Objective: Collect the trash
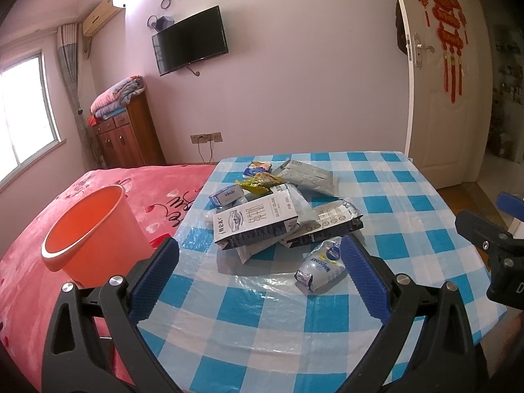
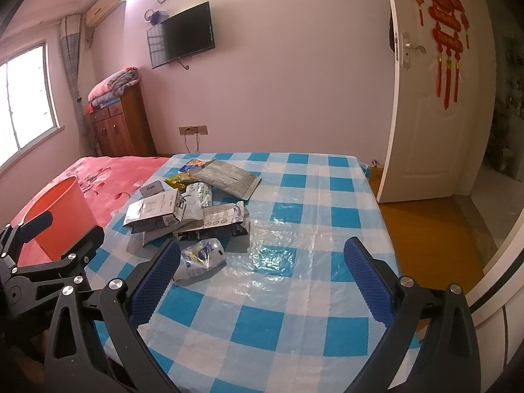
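A pile of trash wrappers (image 1: pixel 262 219) lies on the blue-checked table (image 1: pixel 294 311): a white milk carton, grey bags, a yellow packet and a Vinda tissue pack (image 1: pixel 227 195). A small blue-white pouch (image 1: pixel 322 267) lies nearest, by my left gripper's right finger. My left gripper (image 1: pixel 258 275) is open and empty above the table's near part. An orange bin (image 1: pixel 88 232) stands on the bed to the left. My right gripper (image 2: pixel 262 275) is open and empty; the pouch (image 2: pixel 201 258) lies beside its left finger, the pile (image 2: pixel 190 213) beyond, the bin (image 2: pixel 59 219) at left.
A red bedspread (image 1: pixel 65 278) lies left of the table. A wooden cabinet (image 1: pixel 127 137) with folded quilts stands by the window. A white door (image 2: pixel 429 114) stands open at right, with wooden floor (image 2: pixel 425 235) past the table edge. A TV (image 1: pixel 190 41) hangs on the wall.
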